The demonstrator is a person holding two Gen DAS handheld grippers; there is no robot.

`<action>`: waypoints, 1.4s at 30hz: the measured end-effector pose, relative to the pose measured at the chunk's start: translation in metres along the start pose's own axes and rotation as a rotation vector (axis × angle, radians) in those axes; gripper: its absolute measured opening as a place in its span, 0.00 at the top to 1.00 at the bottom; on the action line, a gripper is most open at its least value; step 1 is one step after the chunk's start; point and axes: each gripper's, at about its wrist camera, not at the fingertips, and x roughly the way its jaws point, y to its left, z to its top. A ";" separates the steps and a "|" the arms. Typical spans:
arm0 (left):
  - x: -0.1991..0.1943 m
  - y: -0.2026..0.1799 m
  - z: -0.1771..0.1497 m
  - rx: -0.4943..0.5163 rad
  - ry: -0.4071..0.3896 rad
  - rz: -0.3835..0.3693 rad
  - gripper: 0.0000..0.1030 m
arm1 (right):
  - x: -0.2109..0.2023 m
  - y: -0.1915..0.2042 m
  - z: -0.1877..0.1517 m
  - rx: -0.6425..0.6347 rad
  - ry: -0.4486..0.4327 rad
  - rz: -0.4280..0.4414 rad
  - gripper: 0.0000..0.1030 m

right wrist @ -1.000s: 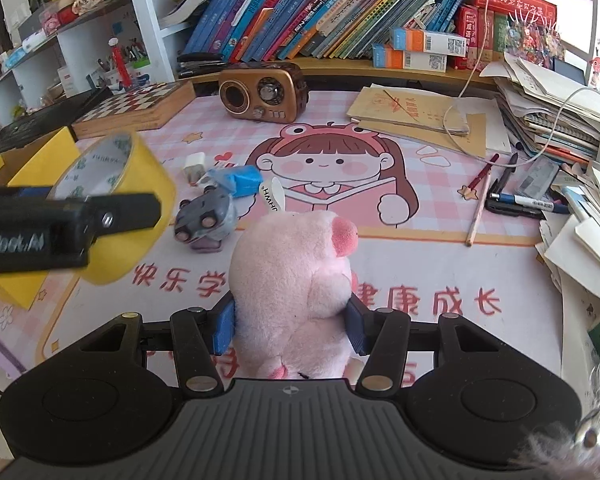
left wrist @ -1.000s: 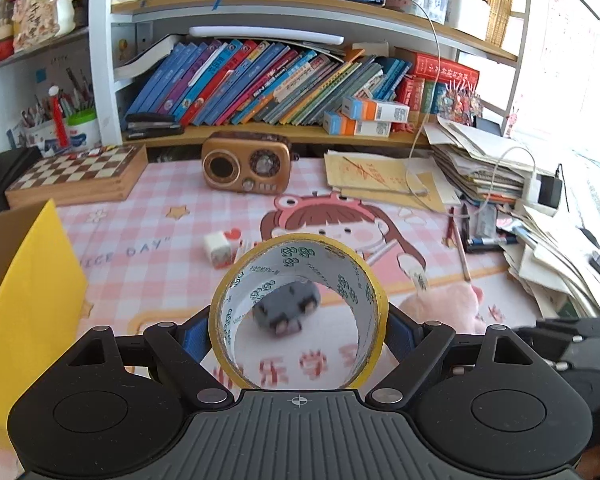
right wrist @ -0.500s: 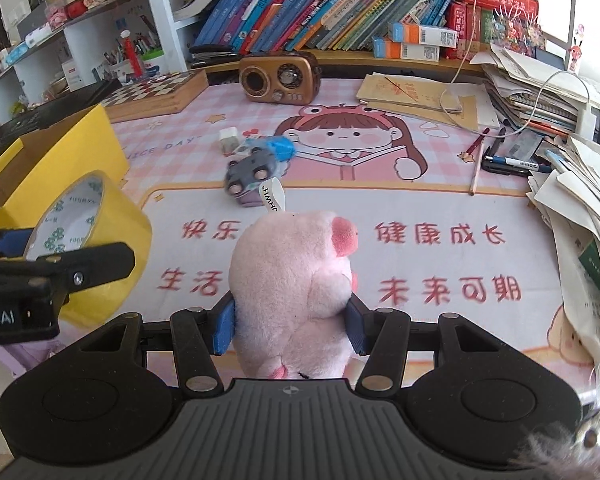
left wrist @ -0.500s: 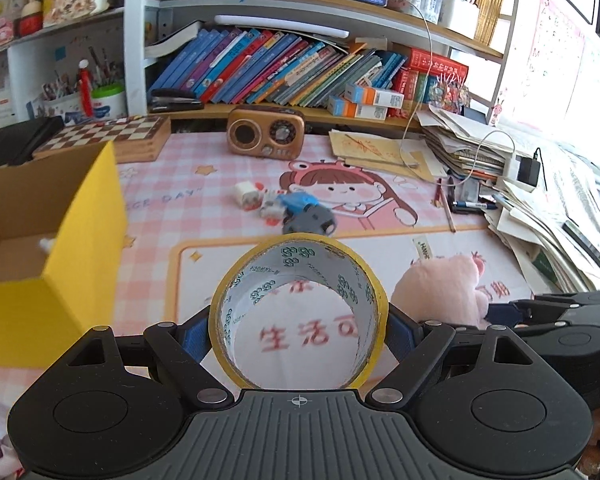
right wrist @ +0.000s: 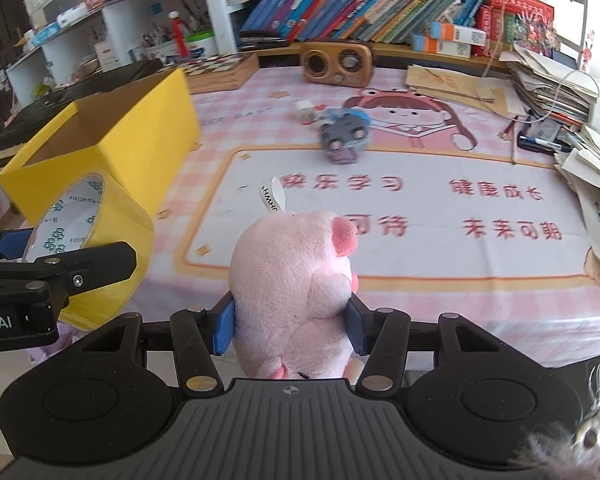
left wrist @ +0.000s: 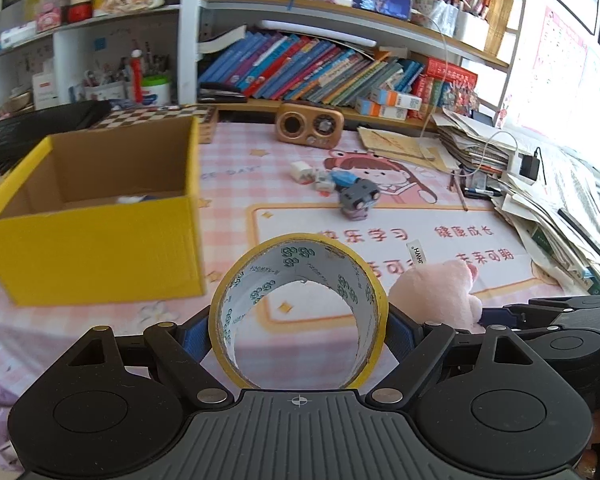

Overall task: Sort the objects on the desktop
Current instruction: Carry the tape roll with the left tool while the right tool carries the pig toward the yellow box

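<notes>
Pink desk mat (left wrist: pixel 236 184), tape roll (left wrist: pixel 300 308) inside left hand-held gripper (left wrist: pixel 298 332)

white shelves (left wrist: pixel 188 40) packed with books (left wrist: pixel 300 68) back a pink-clothed desk (left wrist: pixel 236 168), daylight from the right.

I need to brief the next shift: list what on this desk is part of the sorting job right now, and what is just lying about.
In the job:
- tape roll, clamped in the left gripper
- pink plush pig, clamped in the right gripper
- yellow box, open
- grey toy car and small toys beside it, loose on the mat

Lying about:
- radio
- chessboard
- shelf books
- paper stacks
</notes>
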 end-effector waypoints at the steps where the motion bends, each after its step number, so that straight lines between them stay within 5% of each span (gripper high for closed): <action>1: -0.005 0.006 -0.003 -0.007 -0.001 0.005 0.17 | -0.001 0.008 -0.003 -0.006 0.000 0.005 0.51; 19: -0.069 0.066 -0.041 -0.067 -0.027 0.089 0.17 | -0.014 0.097 -0.025 -0.095 -0.011 0.077 0.51; 42: -0.085 0.095 -0.050 -0.124 -0.042 0.136 0.17 | -0.010 0.136 -0.023 -0.173 -0.008 0.142 0.51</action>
